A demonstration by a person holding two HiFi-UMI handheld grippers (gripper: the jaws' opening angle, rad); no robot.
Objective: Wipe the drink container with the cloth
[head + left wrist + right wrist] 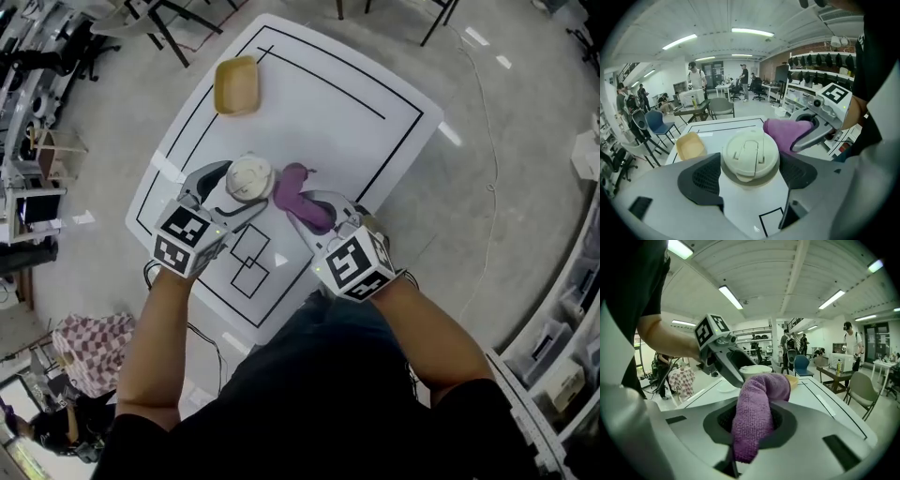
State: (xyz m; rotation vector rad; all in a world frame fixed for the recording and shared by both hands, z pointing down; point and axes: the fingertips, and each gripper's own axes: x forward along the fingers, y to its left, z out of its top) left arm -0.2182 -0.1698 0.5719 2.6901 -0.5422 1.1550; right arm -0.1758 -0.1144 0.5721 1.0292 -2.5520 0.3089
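The drink container (249, 177) is a cup with a cream lid (750, 153), standing upright on the white table (328, 112). My left gripper (234, 190) is shut on the cup, one dark pad (701, 180) on each side of it. A purple cloth (298, 195) is bunched in my right gripper (309, 211), which is shut on it. In the right gripper view the cloth (754, 418) arches up out of the jaws towards the cup (757, 370). The cloth's tip (785, 133) is at the cup's right side; I cannot tell whether it touches.
A tan tray (237, 84) sits at the table's far left corner, beyond the cup. Black lines mark the tabletop. Chairs, desks and several people stand in the room beyond the table. A checkered cloth (89, 352) lies on the floor at the left.
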